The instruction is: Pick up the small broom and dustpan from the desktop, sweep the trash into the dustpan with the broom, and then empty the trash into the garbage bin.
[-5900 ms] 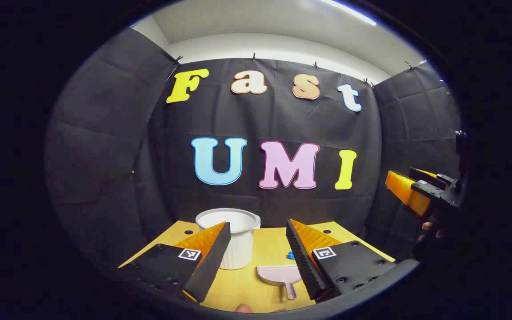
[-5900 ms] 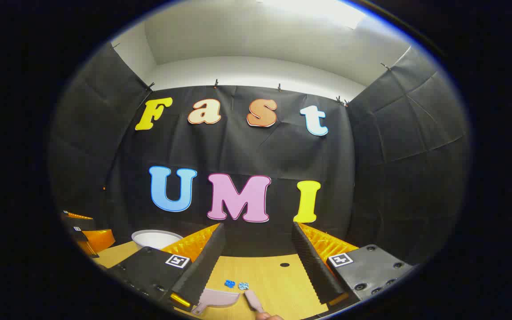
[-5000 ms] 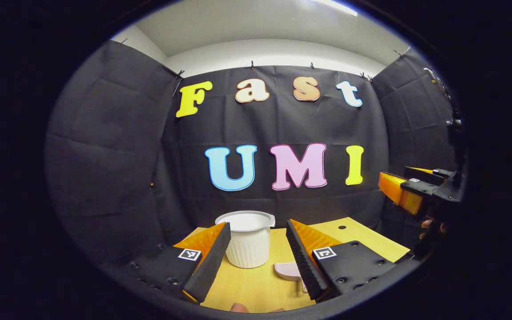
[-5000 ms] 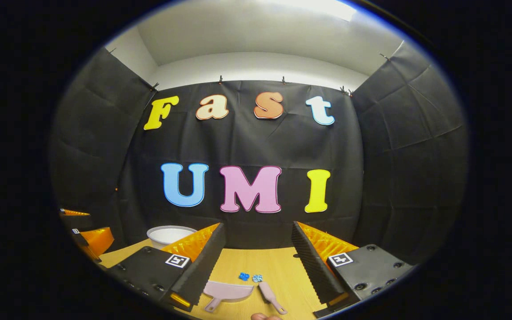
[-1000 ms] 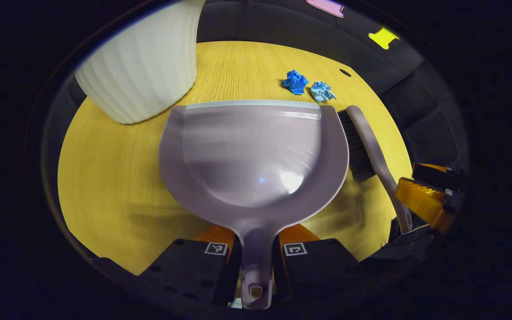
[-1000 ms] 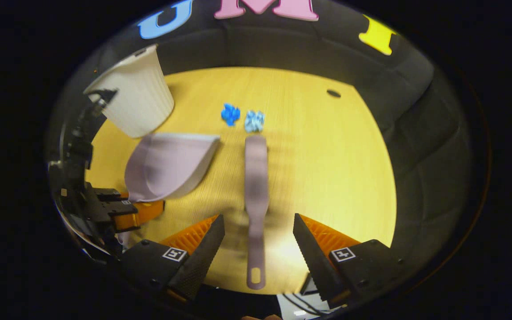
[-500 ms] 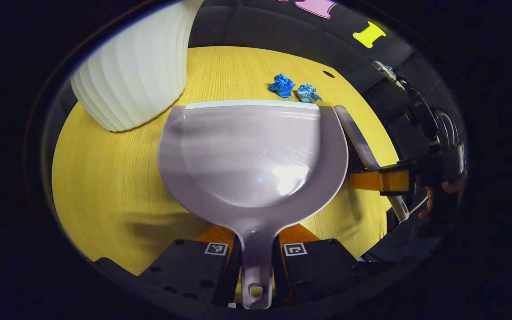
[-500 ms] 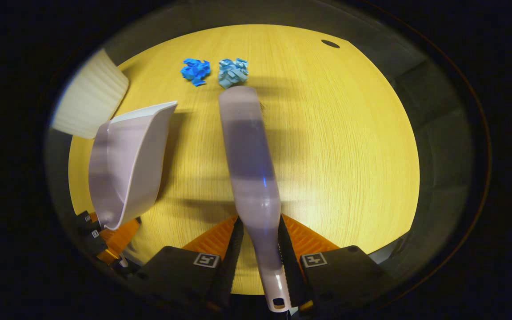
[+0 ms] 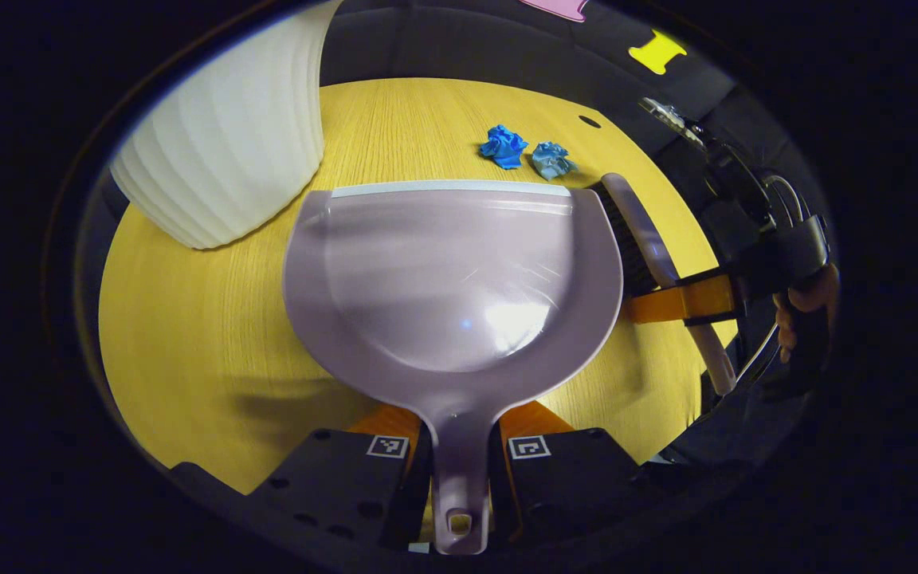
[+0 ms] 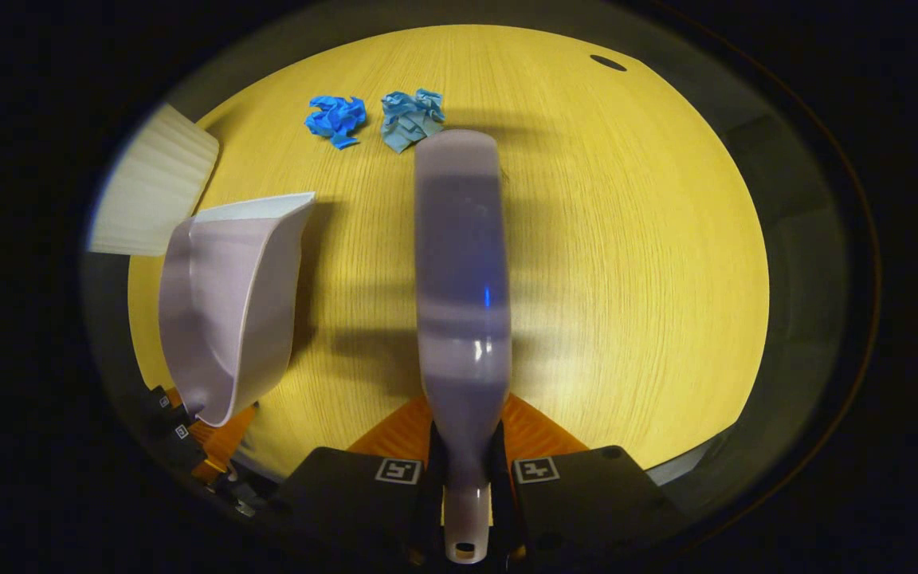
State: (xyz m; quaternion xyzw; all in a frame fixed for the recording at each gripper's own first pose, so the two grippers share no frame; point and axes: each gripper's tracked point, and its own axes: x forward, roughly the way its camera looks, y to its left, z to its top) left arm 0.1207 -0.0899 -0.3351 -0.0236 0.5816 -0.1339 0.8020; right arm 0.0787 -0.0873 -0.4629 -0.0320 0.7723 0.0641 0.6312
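On yellow wood-grain desktop [image 9: 188,319], black booth cloth behind; small dark hole [image 10: 608,62] near far edge. White ribbed garbage bin [image 9: 228,151] at far left of desk.

Left gripper view: left gripper [image 9: 459,470] clamped on handle of mauve dustpan [image 9: 451,271], both fingers pressing stem; pan mouth facing away, pale front lip toward trash. Dark-blue paper wad [image 9: 504,147] & light-blue paper wad [image 9: 551,159] just beyond lip, toward its right end, side by side. Bin near pan's left front corner; contact w/ pan not determinable. Right of pan: broom [image 9: 650,255], bristles toward pan's wall, gripped by right gripper [image 9: 678,303], w/ a hand [image 9: 806,307] behind it.

Right gripper view: right gripper [image 10: 467,478] closed on broom handle, both fingers on it; broom head pointing away, tip just short of light-blue wad. Dustpan at left, seen edge-on, apart from broom. Whether pan or broom clears desk: cannot tell.
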